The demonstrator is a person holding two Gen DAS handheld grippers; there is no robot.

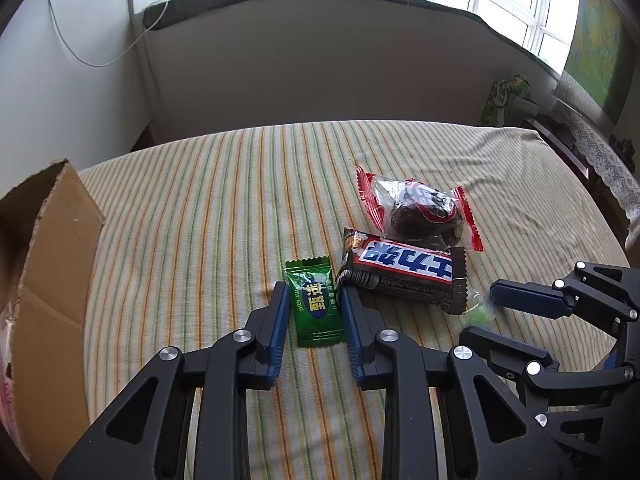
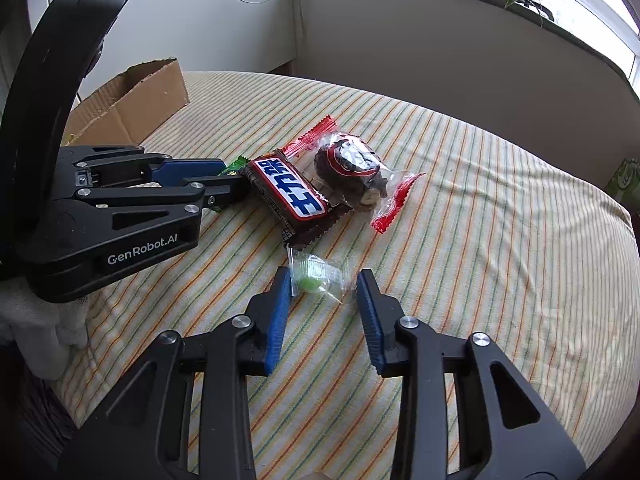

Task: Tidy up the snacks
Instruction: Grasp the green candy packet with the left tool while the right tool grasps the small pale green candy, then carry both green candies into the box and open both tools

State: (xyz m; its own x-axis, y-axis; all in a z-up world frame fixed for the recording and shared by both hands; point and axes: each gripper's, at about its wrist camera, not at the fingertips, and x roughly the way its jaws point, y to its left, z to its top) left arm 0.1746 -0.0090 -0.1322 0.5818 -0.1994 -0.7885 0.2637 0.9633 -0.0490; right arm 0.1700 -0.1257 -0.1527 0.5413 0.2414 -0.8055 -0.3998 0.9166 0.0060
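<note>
Striped cloth over a bed [image 1: 240,184], pale wall and bright window behind; far edge of the bed drops off toward the wall.

Cardboard box [image 1: 52,264] far to the left of the left hand-held gripper [image 1: 314,300], open flap up, near the bed's left edge. Something pink shows inside at the frame edge; cannot tell what. Judged: sorting is barely begun, four snacks are still out on the cloth.

Left hand-held gripper: fingers flank the green candy packet [image 1: 316,304], pads close against its long sides, apparently just pinching it. Packet lies flat on the cloth.

Just ahead and right of it: the chocolate bar [image 1: 404,272], and beyond that the red-ended clear pack [image 1: 416,208] holding a dark cake, its corner overlapping the bar.

Right hand-held gripper [image 2: 324,284]: fingers astride the small clear-wrapped green sweet [image 2: 316,278], left pad at the wrapper, right pad apart, so not yet clamped.

Room: both grippers work close together; the bar's end crowds both. Open cloth lies between left gripper and box, clear path.
</note>
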